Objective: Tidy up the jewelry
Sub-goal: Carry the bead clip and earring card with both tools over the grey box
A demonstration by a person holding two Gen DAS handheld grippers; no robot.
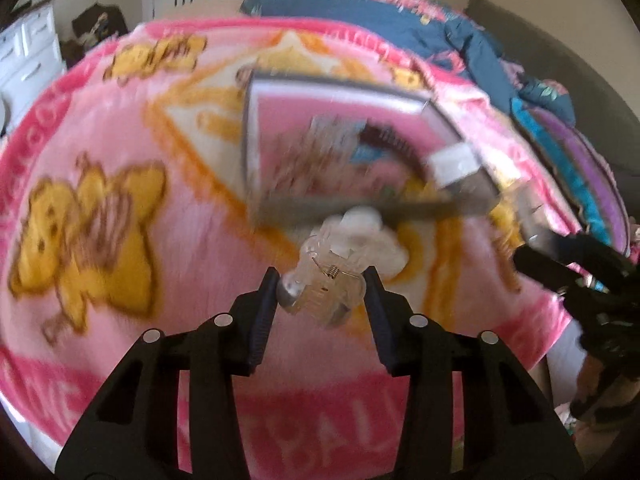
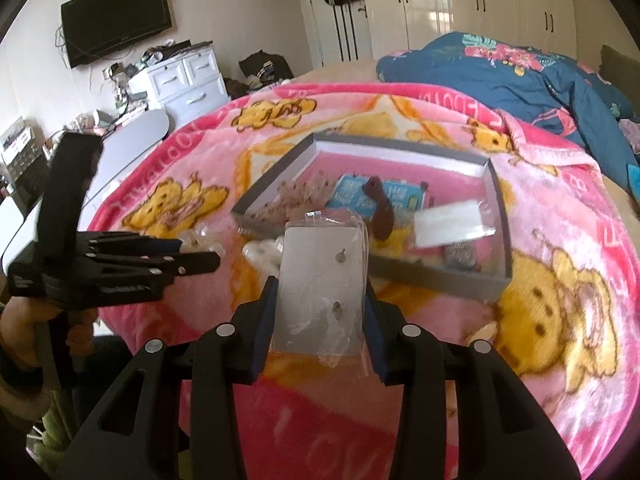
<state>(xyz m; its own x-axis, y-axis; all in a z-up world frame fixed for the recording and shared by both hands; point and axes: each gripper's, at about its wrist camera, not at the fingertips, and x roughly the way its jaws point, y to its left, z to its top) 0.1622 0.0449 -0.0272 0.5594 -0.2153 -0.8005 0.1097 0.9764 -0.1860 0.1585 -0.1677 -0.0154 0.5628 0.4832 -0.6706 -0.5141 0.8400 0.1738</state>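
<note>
The pink blanket carries the only lettering. In the left wrist view large pale letters run along its dark pink border below the left gripper — roughly "BAL", blurred. In the right wrist view the border below the right gripper shows "LOV", cut off; further lettering curves along the far hem, too distorted to read — as is the print on the blue packet.

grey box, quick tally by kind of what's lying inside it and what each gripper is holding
In the grey box:
brown hair clip: 1
blue printed packets: 2
white flat packet: 1
small dark patterned item, too blurred to name: 1
Held:
clear hair clip in the left gripper: 1
earring card in a clear bag in the right gripper: 1
Total: 7
</note>
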